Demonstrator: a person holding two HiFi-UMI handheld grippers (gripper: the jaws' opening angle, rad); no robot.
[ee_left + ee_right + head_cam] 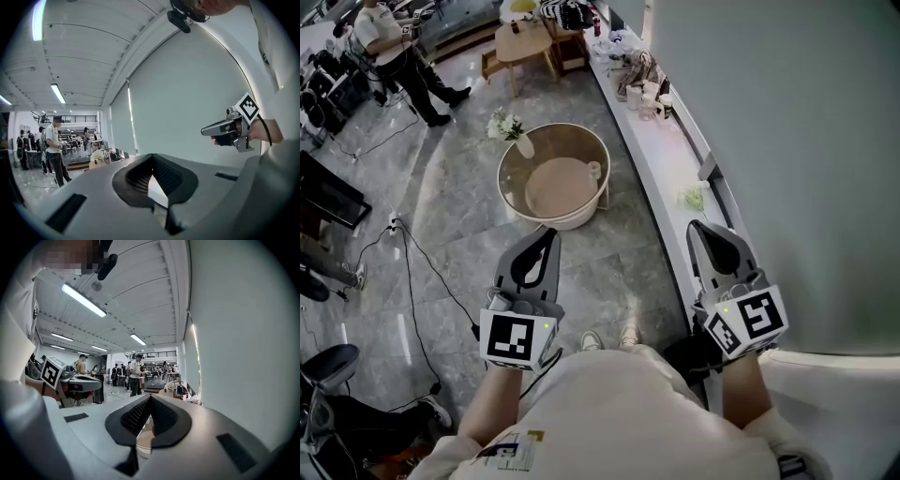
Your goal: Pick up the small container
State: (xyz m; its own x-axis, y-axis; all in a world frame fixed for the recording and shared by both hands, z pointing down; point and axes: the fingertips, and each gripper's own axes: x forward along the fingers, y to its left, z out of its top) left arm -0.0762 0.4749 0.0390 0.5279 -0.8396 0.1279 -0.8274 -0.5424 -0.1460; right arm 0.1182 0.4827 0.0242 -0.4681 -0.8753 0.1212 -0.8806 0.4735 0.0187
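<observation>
I hold both grippers at waist height over a grey marble floor, and neither carries anything. In the head view my left gripper (547,234) is shut and points toward a round glass-topped table (517,192). A small white cup-like container (593,171) sits at that table's right rim, well ahead of the jaws. My right gripper (699,228) is shut beside the long white ledge (661,192). The left gripper view shows its own closed tips (151,158) and the right gripper (228,127) out to the side. The right gripper view shows its closed tips (150,397) and the left gripper (77,382).
A vase of white flowers (508,127) stands at the round table's far left. The ledge carries several small items (642,89) and a little plant (694,197). A wooden table (523,42) and a standing person (394,47) are farther off. Cables (408,281) run across the floor at left.
</observation>
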